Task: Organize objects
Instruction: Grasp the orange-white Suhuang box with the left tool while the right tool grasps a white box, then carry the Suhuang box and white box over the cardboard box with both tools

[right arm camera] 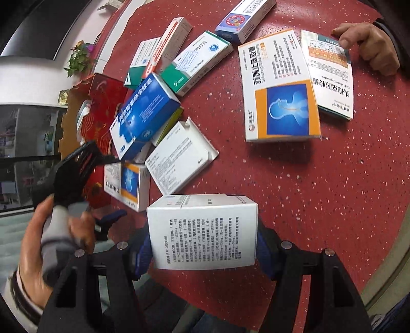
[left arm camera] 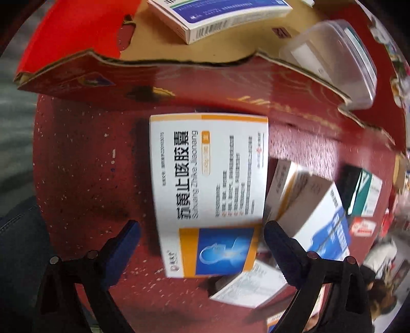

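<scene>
White card, printed with dense black text, is seen nearest in the right wrist view: a white medicine box (right arm camera: 202, 231) is clamped between the jaws of the right gripper (right arm camera: 202, 246), their pads pressed on its two sides, and it is held clear above the red speckled worktop (right arm camera: 320, 205). By the left gripper (left arm camera: 202, 240) nothing is held; its jaws are spread wide to either side of the lower end of a large white-and-orange box (left arm camera: 210, 189), which lies flat on the worktop, and contact with either pad cannot be made out. Beside that box, a loose heap of cartons (right arm camera: 153, 123) is left unsorted, with a blue-and-white box (right arm camera: 143, 115) tilted on top and an opened white carton (right arm camera: 179, 158) lying next to it. Farther off, a second white-and-orange box (right arm camera: 279, 87) and a green-edged box (right arm camera: 330, 74) are seen, the latter touched by a bare hand (right arm camera: 371, 43). Farthest in the left wrist view, a red cardboard tray (left arm camera: 256, 84) is found to hold a blue-banded box (left arm camera: 217, 18) and a clear plastic container (left arm camera: 333, 64). The task is judged to be at an early stage: little has been stowed, and most cartons remain to be gathered.
</scene>
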`<state>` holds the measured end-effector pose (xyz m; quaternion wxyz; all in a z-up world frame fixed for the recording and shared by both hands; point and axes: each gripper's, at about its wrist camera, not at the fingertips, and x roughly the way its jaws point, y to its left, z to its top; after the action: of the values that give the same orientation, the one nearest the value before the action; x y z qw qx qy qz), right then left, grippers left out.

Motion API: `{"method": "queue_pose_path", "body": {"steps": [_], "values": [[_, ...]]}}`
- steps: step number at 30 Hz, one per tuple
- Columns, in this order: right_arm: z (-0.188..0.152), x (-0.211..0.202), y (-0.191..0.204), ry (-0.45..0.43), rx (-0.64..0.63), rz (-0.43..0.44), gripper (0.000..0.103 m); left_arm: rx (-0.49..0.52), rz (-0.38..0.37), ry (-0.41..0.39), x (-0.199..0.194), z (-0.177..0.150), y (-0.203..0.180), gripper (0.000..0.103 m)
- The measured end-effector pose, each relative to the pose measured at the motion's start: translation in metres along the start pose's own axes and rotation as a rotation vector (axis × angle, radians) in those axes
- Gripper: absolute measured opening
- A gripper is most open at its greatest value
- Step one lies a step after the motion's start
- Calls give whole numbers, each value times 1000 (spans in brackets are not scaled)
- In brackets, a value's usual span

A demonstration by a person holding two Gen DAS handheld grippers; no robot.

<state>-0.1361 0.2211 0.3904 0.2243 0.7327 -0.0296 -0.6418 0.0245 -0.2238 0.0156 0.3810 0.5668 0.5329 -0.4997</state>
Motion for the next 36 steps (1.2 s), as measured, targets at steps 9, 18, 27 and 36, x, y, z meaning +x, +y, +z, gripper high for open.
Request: {"method": "queue_pose_path", "body": {"steps": [9, 18, 27, 36], "values": [[-8, -4, -18, 4, 14, 6, 67, 34, 106, 64, 20, 3, -1, 103], [-14, -6, -28, -11, 53, 32, 67, 331, 158, -19, -5, 5, -34, 82], [-33, -5, -33, -26, 93, 58, 67, 835, 215, 24, -24, -28, -58, 82], [-61, -8, -46, -43, 210, 85, 67, 1416, 138, -102, -94, -77, -73, 82]]}}
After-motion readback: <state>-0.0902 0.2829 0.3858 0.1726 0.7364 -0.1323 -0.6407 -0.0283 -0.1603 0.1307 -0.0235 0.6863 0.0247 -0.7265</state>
